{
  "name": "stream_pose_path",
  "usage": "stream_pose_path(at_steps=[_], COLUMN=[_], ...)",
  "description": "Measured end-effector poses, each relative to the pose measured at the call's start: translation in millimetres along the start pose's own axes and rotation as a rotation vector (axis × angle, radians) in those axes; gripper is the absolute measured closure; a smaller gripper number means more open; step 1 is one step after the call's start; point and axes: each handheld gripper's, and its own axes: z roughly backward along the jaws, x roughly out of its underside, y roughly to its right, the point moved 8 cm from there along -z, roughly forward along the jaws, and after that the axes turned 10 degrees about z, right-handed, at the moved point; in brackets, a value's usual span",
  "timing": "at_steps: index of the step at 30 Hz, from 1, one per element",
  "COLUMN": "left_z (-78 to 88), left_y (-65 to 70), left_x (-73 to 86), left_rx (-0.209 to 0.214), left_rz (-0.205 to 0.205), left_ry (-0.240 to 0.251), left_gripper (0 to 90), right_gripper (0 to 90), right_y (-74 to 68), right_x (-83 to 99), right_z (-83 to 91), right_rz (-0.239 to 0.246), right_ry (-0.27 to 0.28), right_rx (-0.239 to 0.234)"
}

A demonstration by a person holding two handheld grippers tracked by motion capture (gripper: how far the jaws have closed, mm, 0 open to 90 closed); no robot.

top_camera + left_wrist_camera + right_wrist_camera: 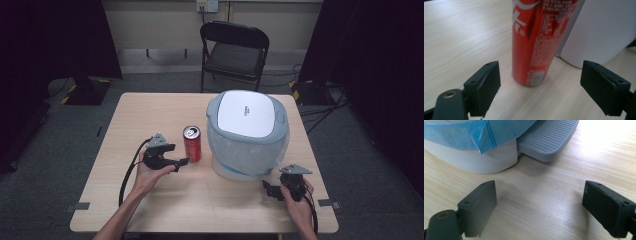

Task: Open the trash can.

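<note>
High view: a light wooden counter (150,107) carries an upright red aluminium drink can (192,144) and, just to its right, a pale grey-blue pedal bin (248,137) with a shut white lid and a blue plastic liner folded over its rim. The can stands near the counter's middle, close beside the bin but apart from it. The left gripper (181,162) sits at the can's near-left side, tips close to the can's base, held in the person's left hand (150,175). The right gripper (266,188) rests near the counter's front right edge, just in front of the bin, in the right hand (298,200).

Left gripper view: both black jaws stand wide apart and hold nothing; the can rises between them, slightly farther off, touching neither.

Right gripper view: the jaws are likewise spread wide and empty above bare wood, facing the bin's white base and its ribbed grey foot pedal (549,138).
</note>
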Motion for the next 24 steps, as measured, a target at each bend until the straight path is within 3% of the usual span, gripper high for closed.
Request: stream_pose_path(at_steps=[3, 8, 10, 13, 15, 17, 19, 22, 24], left_z=[-11.2, -26.1, -30.9, -38.3, -42.2, -44.1, -45.9, -46.3, -43.9], left_y=[0.8, 0.7, -0.3, -2.7, -3.9, -5.5, -6.2, -7.5, -8.5], left_x=[-5.4, -14.3, -13.6, -8.3, -5.3, -4.6, -5.1, -4.3, -4.9], left_rx=[0.007, -0.017, -0.029, -0.043, -0.033, -0.051, -0.042, -0.053, -0.058], left_rz=[0.022, -0.014, -0.006, -0.024, -0.013, -0.030, -0.021, -0.057, -0.049], left_ry=[0.004, -0.001, -0.002, -0.019, -0.033, -0.034, -0.023, -0.023, -0.019], left_gripper=[16.1, 16.0, 16.2, 17.5, 17.6, 18.9, 19.8, 31.2, 33.5], right_gripper=[11.2, 11.2, 11.2, 11.2, 11.2, 11.2, 11.2, 11.2, 11.2], right_y=[0.0, 0.0, 0.0, 0.0, 0.0, 0.0, 0.0, 0.0, 0.0], right_x=[0.0, 0.0, 0.0, 0.0, 0.0, 0.0, 0.0, 0.0, 0.0], right_z=[0.0, 0.0, 0.0, 0.0, 0.0, 0.0, 0.0, 0.0, 0.0], right_rz=[0.000, 0.000, 0.000, 0.000, 0.000, 0.000, 0.000, 0.000, 0.000], right_ry=[0.000, 0.000, 0.000, 0.000, 0.000, 0.000, 0.000, 0.000, 0.000], right_rx=[0.000, 0.000, 0.000, 0.000, 0.000, 0.000, 0.000, 0.000, 0.000])
